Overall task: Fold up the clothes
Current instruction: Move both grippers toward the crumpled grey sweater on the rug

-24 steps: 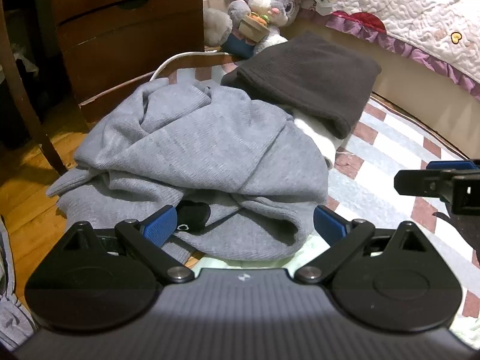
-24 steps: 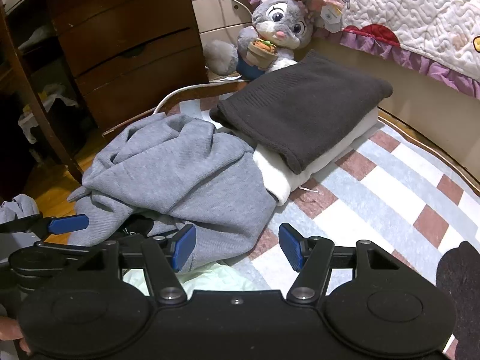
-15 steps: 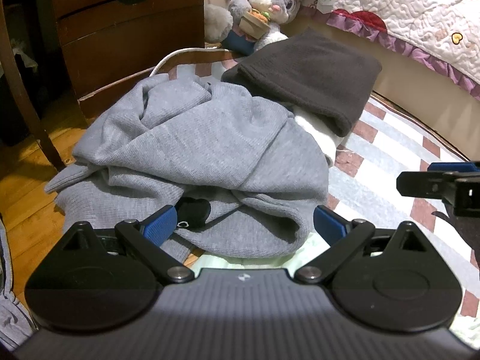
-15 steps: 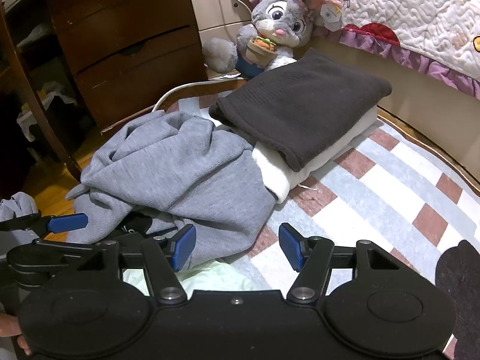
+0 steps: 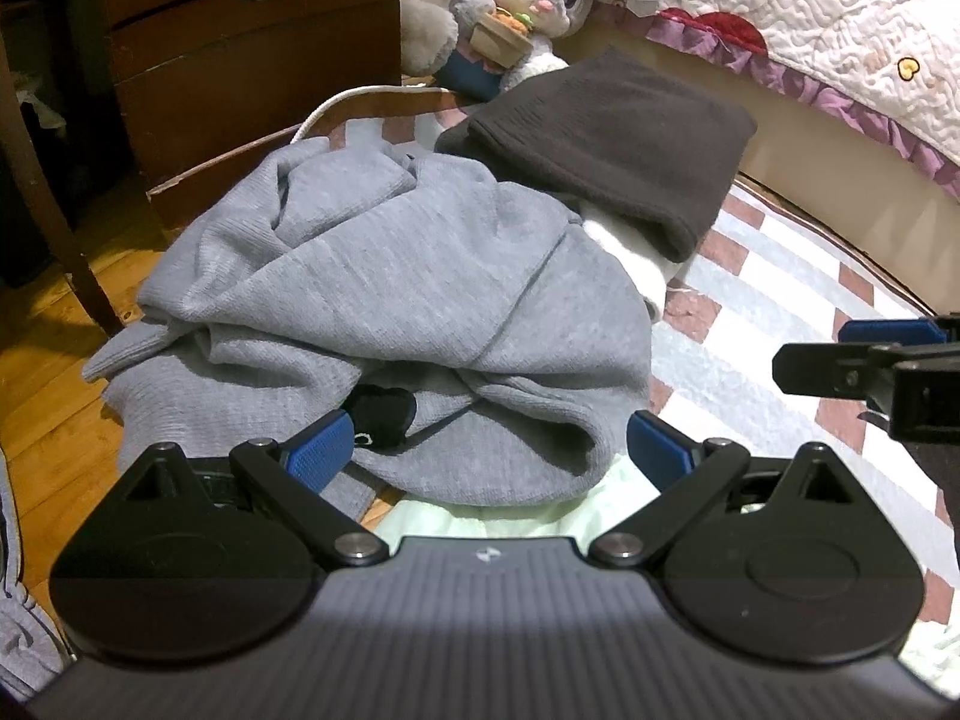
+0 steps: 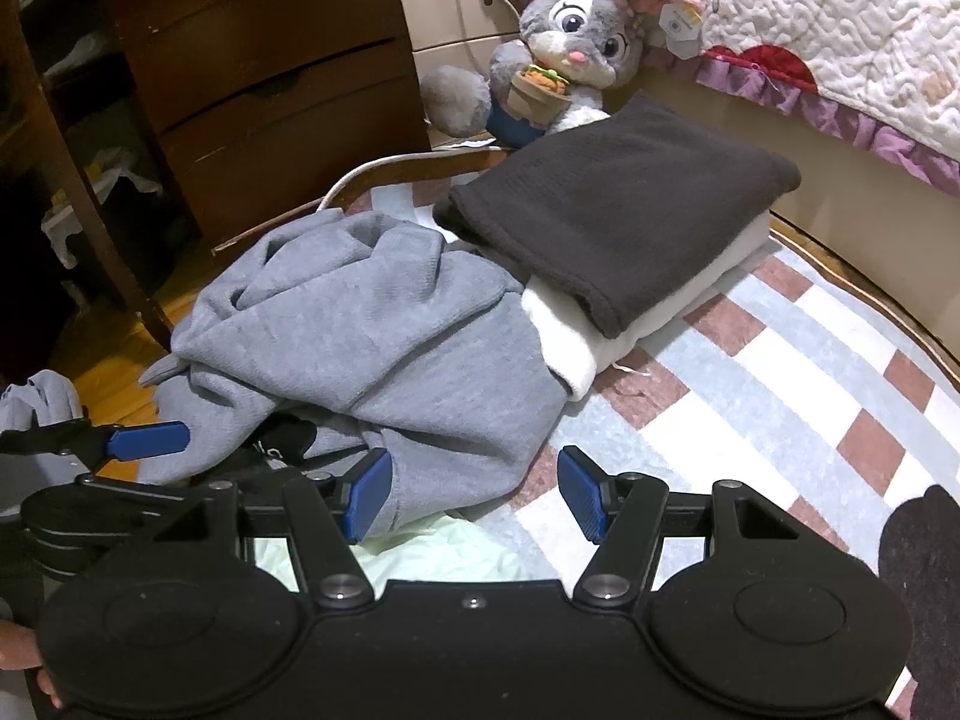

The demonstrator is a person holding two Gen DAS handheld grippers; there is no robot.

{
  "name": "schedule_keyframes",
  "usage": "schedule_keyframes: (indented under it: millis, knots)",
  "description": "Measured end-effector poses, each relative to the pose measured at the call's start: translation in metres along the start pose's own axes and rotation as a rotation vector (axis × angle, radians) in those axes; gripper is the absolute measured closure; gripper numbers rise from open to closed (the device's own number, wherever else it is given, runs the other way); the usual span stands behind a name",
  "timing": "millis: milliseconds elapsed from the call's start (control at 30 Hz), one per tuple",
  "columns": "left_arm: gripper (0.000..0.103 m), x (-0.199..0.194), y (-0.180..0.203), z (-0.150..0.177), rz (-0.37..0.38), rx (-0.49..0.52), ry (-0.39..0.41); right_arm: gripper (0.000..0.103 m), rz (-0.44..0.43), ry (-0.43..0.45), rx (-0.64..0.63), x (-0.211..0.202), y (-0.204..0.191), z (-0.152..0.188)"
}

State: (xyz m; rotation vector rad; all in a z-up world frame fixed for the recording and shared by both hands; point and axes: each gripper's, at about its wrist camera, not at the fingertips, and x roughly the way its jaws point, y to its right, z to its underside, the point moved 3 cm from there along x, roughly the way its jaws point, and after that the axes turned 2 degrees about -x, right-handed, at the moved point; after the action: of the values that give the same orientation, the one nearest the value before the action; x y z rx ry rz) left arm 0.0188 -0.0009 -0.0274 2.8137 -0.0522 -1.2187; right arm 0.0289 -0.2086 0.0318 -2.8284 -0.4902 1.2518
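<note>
Grey sweater (image 5: 384, 300) lies crumpled beyond both tools, left (image 5: 489, 450) and right (image 6: 474, 492), each spread apart.

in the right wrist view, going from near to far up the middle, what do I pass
Right tongs → pale green cloth → crumpled grey garment → folded dark sweater lying on a folded white garment → plush rabbit.

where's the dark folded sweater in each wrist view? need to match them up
Left wrist: dark folded sweater sits upper centre-right, on a white folded garment, behind the crumpled grey sweatshirt.
Right wrist: dark folded sweater sits upper centre-right, on the same white garment, right of the grey sweatshirt.
Shared landmark: the plush rabbit, just behind the sweater's far edge in both views.
</note>
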Motion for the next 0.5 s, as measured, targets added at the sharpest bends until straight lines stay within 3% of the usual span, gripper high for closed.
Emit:
schedule_keyframes:
  millis: [500]
  knots:
    - [0.004, 0.005, 0.001, -0.002, -0.014, -0.001, -0.022, 0.037, -0.003, -0.018, 0.001, -0.01, -0.005, 0.01]
